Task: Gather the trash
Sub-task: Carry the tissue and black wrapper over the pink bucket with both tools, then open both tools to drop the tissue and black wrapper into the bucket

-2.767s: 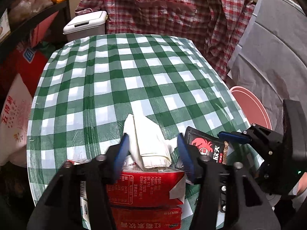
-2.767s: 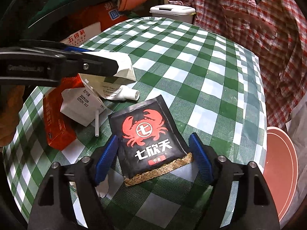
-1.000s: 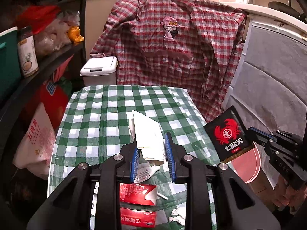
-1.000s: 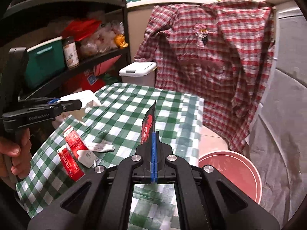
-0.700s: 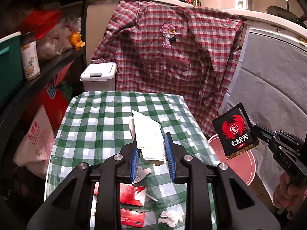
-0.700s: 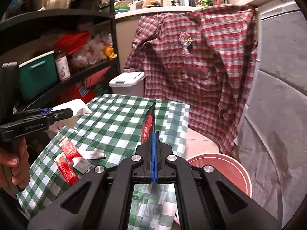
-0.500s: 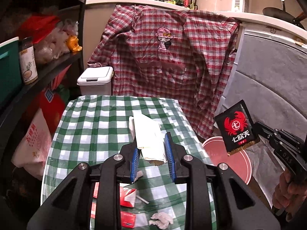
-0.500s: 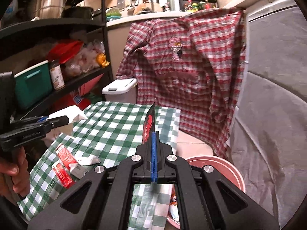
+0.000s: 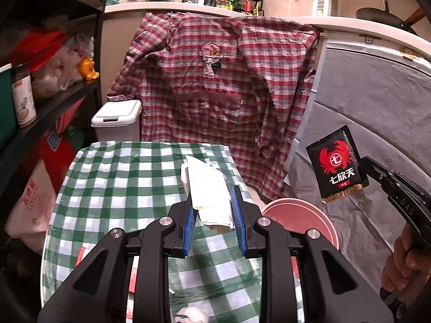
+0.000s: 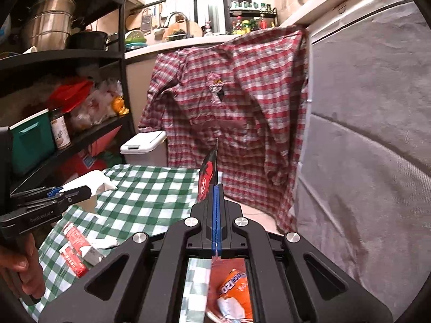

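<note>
Glossy black crab-printed snack packet (image 9: 336, 167), flat and rectangular, has moved off the checked tablecloth (image 9: 113, 180) to above the red bin (image 9: 301, 215), pinched in the right gripper (image 10: 216, 196). Crumpled white carton (image 9: 210, 191) stays clamped in the left gripper (image 9: 212, 215), lifted higher.

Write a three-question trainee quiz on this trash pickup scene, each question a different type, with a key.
1. True or false: the right gripper is shut on the black crab packet.
2. Multiple choice: what does the left gripper hold between its jaws? A) a red carton B) a white folded wrapper C) nothing
3. Short answer: which round container shows beside the checked table, below the packet?

Key:
1. True.
2. B, the white folded wrapper.
3. The red bin; the right wrist view shows an orange wrapper already in it.
</note>
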